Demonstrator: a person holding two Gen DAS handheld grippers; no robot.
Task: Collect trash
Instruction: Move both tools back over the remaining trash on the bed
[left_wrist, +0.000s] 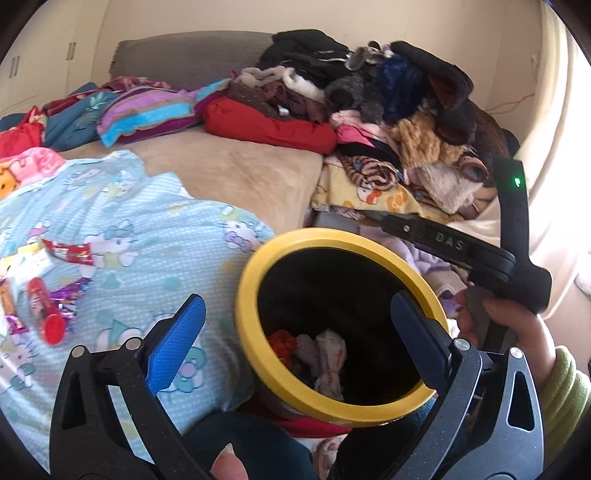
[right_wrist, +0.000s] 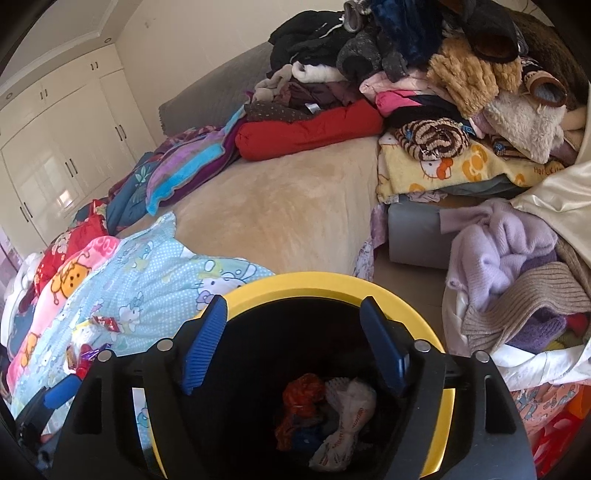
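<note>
Right tool (right_wrist: 291, 343) agape above yellow-rimmed bin (right_wrist: 369, 286); crumpled wrappers (right_wrist: 332, 417) inside, directly below.

A wide bed (right_wrist: 280, 218) with a tan plush cover carries everything here. A light blue cartoon blanket (left_wrist: 122, 236) sprawls over its near left side, wrappers (left_wrist: 70, 253) and a red tube (left_wrist: 46, 312) lying on top. A red bundle (right_wrist: 310, 127) and heaped clothes (right_wrist: 424, 66) crowd the far side, with striped bedding (left_wrist: 147, 114) to the left.
</note>
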